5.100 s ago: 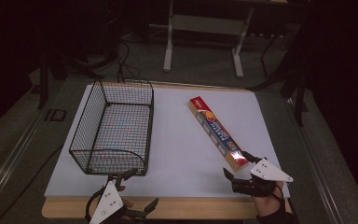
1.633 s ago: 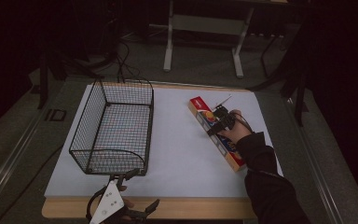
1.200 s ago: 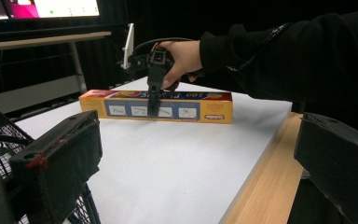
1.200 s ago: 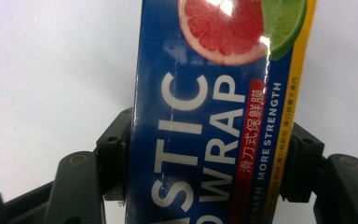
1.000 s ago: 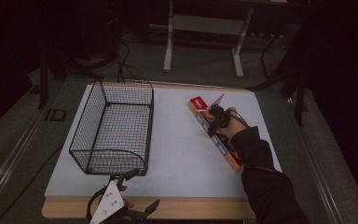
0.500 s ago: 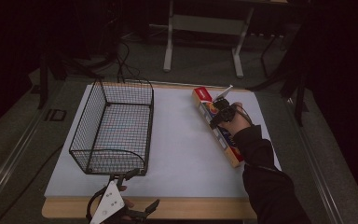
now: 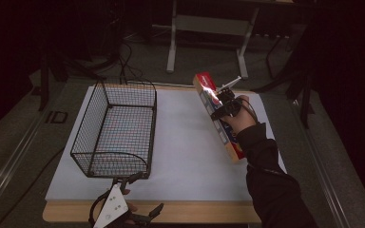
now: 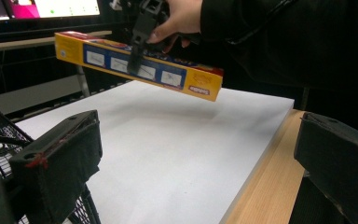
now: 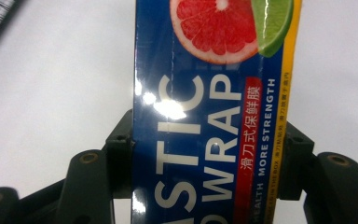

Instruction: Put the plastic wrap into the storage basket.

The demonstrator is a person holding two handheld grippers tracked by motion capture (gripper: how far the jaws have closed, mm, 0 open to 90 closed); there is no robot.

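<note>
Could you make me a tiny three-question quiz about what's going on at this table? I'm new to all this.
1. True or false: the plastic wrap box lies flat on the table.
2. What does the right gripper hold: A) the wire basket, B) the plastic wrap box, C) nothing?
3. Which fruit is pictured on the box?

Key:
1. False; in the left gripper view it hangs clear above the white tabletop.
2. B; its jaws clamp the box's two long sides.
3. A cut pink grapefruit and a lime.
</note>
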